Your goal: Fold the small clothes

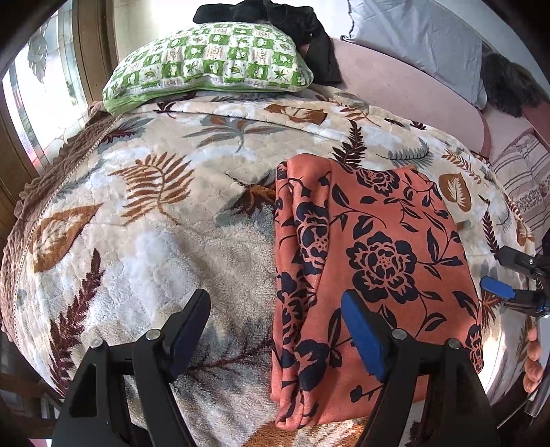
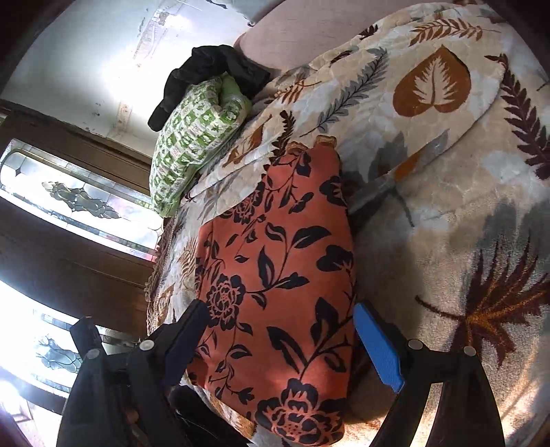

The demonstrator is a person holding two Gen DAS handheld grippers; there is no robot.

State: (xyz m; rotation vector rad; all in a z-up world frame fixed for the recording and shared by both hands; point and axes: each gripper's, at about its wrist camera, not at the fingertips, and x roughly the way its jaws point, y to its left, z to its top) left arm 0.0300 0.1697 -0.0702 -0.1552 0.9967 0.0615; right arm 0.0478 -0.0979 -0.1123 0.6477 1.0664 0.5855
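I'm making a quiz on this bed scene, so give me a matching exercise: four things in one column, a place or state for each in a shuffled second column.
Things:
1. orange floral garment
2. green checked pillow
3. black clothing
4. left gripper

Places or states:
A. bunched up behind the pillow
B. open, holding nothing
C. lying folded on the leaf-print blanket
D. at the far end of the blanket

Pairs: 1-C, 2-D, 3-A, 4-B

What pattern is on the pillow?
Green and white checks with small leaf motifs on the pillow; clearest in the left wrist view.
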